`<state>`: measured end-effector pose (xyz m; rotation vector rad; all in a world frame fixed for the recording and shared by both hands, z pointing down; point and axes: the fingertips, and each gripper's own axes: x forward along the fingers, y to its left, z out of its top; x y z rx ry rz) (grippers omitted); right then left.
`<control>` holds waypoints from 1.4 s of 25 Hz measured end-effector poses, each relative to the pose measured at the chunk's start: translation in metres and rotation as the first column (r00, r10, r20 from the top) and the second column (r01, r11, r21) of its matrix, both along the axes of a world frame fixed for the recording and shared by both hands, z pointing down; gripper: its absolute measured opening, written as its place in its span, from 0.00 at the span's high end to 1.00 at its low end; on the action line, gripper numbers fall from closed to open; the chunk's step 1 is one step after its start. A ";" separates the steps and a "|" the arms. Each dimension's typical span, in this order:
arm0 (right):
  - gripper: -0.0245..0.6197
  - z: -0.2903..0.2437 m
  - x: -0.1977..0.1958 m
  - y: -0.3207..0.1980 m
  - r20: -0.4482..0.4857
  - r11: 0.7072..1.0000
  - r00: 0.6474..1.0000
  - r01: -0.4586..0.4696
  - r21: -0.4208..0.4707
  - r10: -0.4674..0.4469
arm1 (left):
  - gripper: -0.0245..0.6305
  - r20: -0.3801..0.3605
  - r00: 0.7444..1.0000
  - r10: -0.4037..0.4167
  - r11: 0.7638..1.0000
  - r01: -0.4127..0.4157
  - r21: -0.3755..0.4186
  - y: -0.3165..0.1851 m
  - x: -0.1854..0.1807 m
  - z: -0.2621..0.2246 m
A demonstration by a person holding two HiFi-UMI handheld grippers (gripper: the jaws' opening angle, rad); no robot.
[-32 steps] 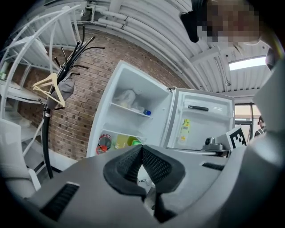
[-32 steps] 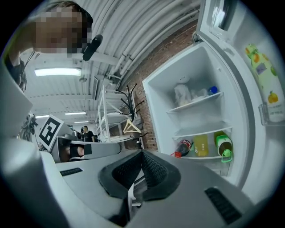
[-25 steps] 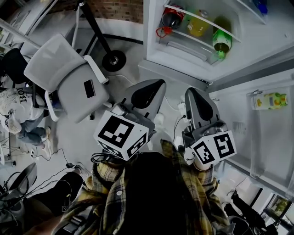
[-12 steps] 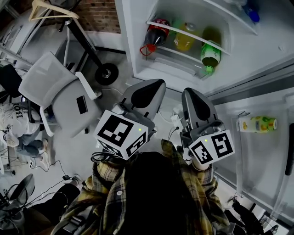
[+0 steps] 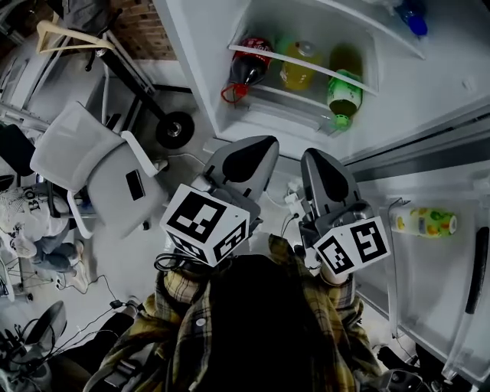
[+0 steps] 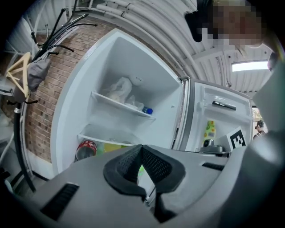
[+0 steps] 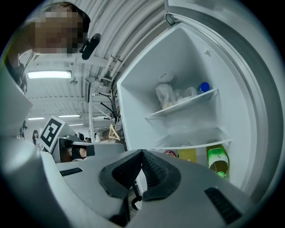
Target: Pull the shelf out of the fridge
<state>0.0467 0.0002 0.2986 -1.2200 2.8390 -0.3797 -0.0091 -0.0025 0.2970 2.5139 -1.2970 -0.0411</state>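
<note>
The fridge stands open ahead of me. A clear lower shelf lies over a cola bottle, a yellow bottle and a green bottle. An upper shelf carries a blue-capped bottle and a crumpled bag. My left gripper and right gripper are side by side just short of the fridge's bottom edge and point level at it. Both are shut and hold nothing. The left gripper view has the lower shelf above the closed jaws. In the right gripper view it lies beyond the tips.
The fridge door hangs open on the right with a yellow carton in its rack. A grey office chair with a phone on it stands to the left. Beside it are a stand's wheeled base, floor cables and a seated person.
Both grippers have moved forward together toward the open fridge, which now sits more to the left and closer in the head view. Their jaws stay shut.
</note>
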 end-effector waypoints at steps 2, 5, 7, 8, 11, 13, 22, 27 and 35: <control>0.94 0.001 -0.003 -0.006 -0.001 1.000 1.000 -0.008 -0.008 0.008 | 0.96 0.003 1.000 0.015 1.000 -0.015 -0.003 -0.008 -0.001 0.001; 0.94 0.003 -0.007 -0.022 0.002 0.999 0.999 -0.035 -0.010 0.035 | 0.96 0.004 0.999 0.045 0.999 -0.045 0.001 -0.025 -0.003 0.001; 0.94 0.003 -0.007 -0.034 0.005 0.998 0.998 -0.063 -0.008 0.063 | 0.96 0.004 0.997 0.072 0.997 -0.072 0.006 -0.037 -0.003 0.002; 0.94 0.003 -0.008 -0.040 0.005 0.997 0.997 -0.075 -0.008 0.075 | 0.96 0.005 0.996 0.085 0.996 -0.085 0.008 -0.044 -0.004 0.002; 0.94 0.001 -0.013 -0.061 0.008 0.995 0.994 -0.105 -0.003 0.105 | 0.96 0.009 0.994 0.112 0.993 -0.112 0.022 -0.068 -0.011 -0.001; 0.94 -0.001 -0.016 -0.075 0.015 0.993 0.992 -0.122 -0.001 0.122 | 0.96 0.010 0.992 0.126 0.992 -0.126 0.028 -0.083 -0.014 -0.004; 0.94 -0.003 -0.029 -0.124 0.062 0.979 0.977 -0.206 -0.011 0.206 | 0.96 0.019 0.976 0.217 0.976 -0.217 0.017 -0.125 -0.022 0.001; 0.94 0.001 -0.022 -0.131 0.062 0.968 0.966 -0.248 -0.033 0.249 | 0.96 0.007 0.965 0.261 0.965 -0.261 -0.005 -0.135 -0.012 0.007; 0.94 0.005 -0.008 -0.136 0.040 0.960 0.961 -0.270 -0.072 0.273 | 0.96 -0.020 0.962 0.272 0.961 -0.273 -0.054 -0.142 -0.003 0.016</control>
